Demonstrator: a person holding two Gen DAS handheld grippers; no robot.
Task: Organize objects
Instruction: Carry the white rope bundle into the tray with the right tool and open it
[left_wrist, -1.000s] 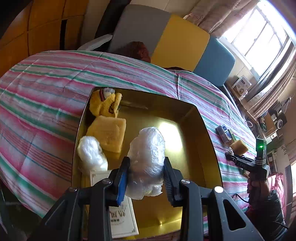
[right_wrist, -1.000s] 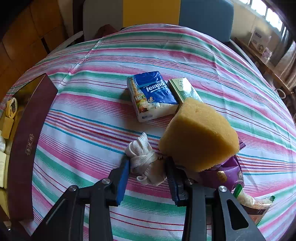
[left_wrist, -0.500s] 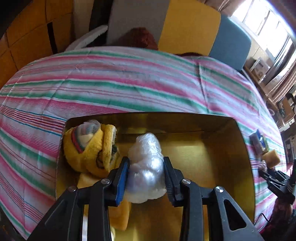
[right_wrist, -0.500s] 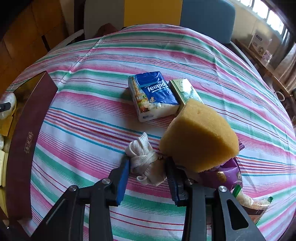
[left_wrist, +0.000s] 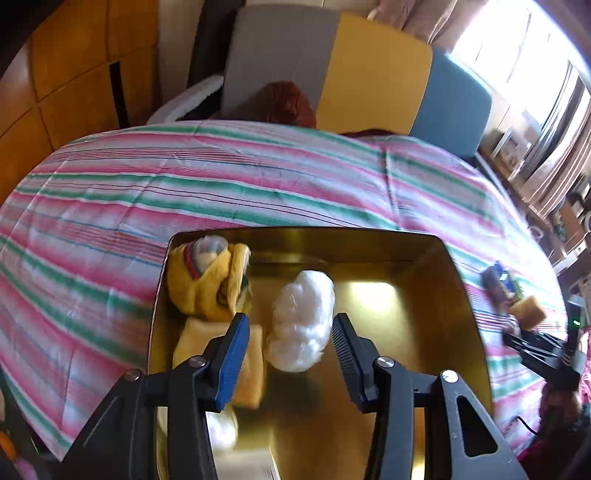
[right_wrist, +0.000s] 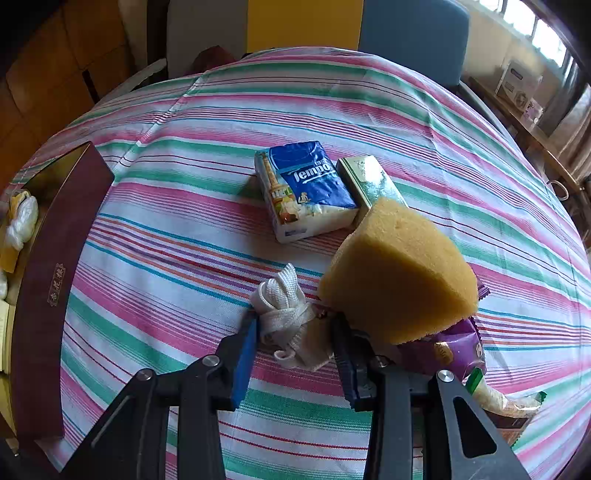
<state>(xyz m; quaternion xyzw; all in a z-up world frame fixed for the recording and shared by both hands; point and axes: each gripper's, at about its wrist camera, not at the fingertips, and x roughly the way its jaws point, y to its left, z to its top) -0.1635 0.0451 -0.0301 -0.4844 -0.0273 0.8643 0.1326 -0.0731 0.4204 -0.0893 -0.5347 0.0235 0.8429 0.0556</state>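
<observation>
Across the whole frame in both views lies the striped counter. In the lower middle of the left view sits the gold tray, which holds a yellow toy in its upper-left corner, a yellow sponge below that, and the white bag at centre. The left gripper stands wide, its fingers on either side of the bag with a gap on both sides, so the bag appears to rest on the tray floor, long axis running up the frame along the fingers. Another white lump and a paper at the bottom edge are cut off by the gripper body.

In the right view, a big sponge leans at centre right over a purple packet, mostly hidden. Above it lie a tissue pack and a green box. The right gripper is narrow around the rope knot, at lower centre; whether the pads press it I cannot tell. The tray lies at the far left of this frame, so the knot's likely trip is leftward.
</observation>
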